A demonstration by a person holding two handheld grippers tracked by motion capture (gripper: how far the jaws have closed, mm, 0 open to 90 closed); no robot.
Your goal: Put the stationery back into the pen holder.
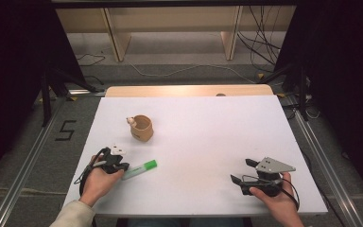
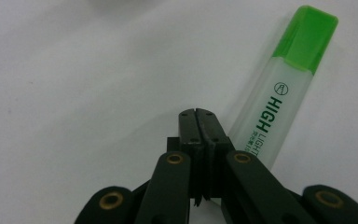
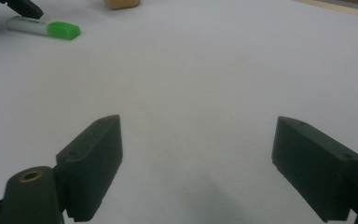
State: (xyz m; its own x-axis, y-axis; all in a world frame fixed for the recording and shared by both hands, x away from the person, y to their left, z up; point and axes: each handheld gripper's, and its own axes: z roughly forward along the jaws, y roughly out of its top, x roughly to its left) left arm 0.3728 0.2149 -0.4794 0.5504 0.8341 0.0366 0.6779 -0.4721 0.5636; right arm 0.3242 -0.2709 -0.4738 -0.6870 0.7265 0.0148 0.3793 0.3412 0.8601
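Observation:
A highlighter [image 1: 139, 169] with a pale body and green cap lies on the white table [image 1: 208, 127], near its front left. In the left gripper view my left gripper [image 2: 196, 112] is shut, jaws pressed together with nothing between them. The highlighter [image 2: 279, 93] lies just beside its right jaw, cap pointing away. From above, the left gripper [image 1: 116, 163] sits at the highlighter's uncapped end. My right gripper [image 1: 242, 170] rests at the front right, open and empty [image 3: 196, 122], far from the highlighter [image 3: 44, 27].
A tan cup [image 1: 142, 127] with a small figure on its rim stands behind the highlighter, left of centre; its base shows in the right gripper view [image 3: 121, 3]. A wooden strip [image 1: 189, 91] edges the table's far side. Cables lie on the floor beyond.

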